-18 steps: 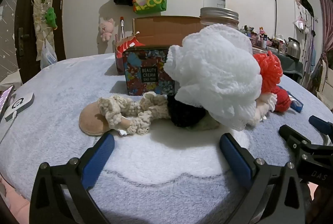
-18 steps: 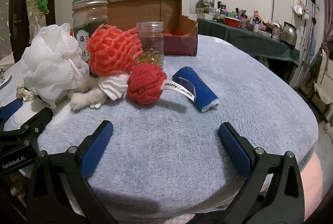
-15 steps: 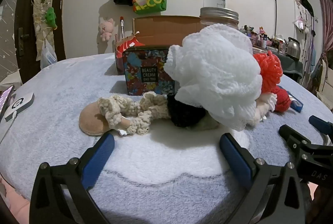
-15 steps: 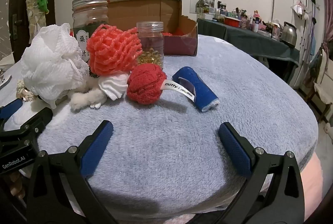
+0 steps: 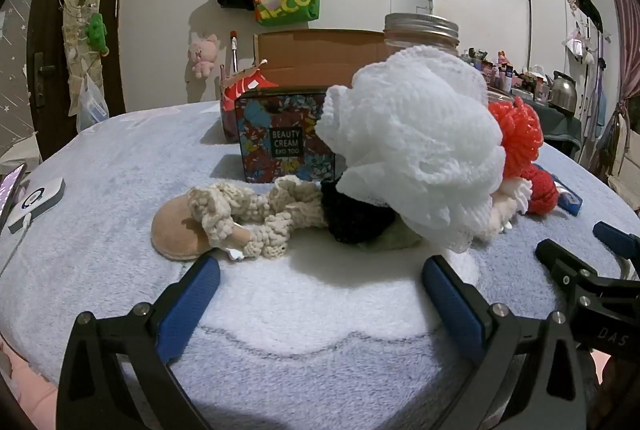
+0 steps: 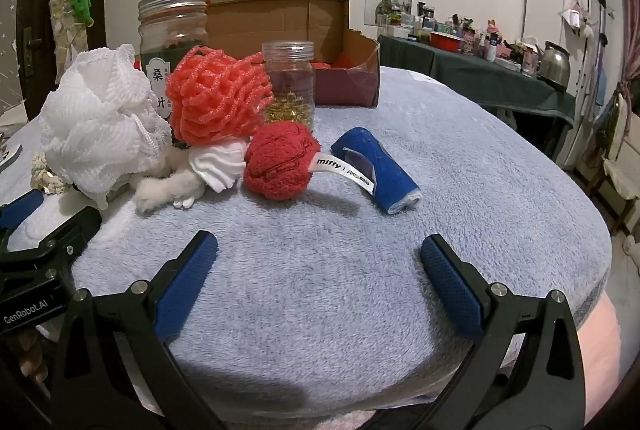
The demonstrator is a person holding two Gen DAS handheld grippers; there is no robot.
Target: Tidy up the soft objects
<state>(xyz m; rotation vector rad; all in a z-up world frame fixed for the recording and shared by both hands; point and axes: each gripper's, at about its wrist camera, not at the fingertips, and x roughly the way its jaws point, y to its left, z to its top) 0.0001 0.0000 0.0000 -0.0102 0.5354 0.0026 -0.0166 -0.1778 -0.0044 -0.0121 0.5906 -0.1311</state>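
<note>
So far, nothing seems to be organized: all the soft things lie in one loose heap on the worktop (image 6: 460, 166), which is covered with a fluffy grey-blue blanket, and the cardboard box (image 6: 352, 70) behind them shows only something red inside, which I cannot identify.

The left gripper (image 5: 320, 294) is spread wide and empty, above the blanket. Straight ahead of it, near but not touching, lie a cream crocheted toy (image 5: 256, 214) with a tan round pad (image 5: 176, 234) and a black fuzzy thing (image 5: 356, 218). The big white mesh sponge (image 5: 412, 158) sits on top of them, a little to the right of the gripper's middle line. Behind the heap stands a flowered tin (image 5: 280, 138).

The right gripper (image 6: 318, 266) is also spread wide and holds nothing. In front of it, somewhat to the left, lies a red plush ball (image 6: 280, 162) with a white label; a rolled blue cloth (image 6: 376, 170) lies just beside it on the right. Further left are the orange mesh sponge (image 6: 216, 102), a white frilly piece (image 6: 216, 166) and the white mesh sponge (image 6: 96, 134). Two jars (image 6: 288, 82) stand behind them.

I judge that the whole sorting is still to do; no soft thing is picked up yet, and each gripper must first move forward to reach one.
</note>
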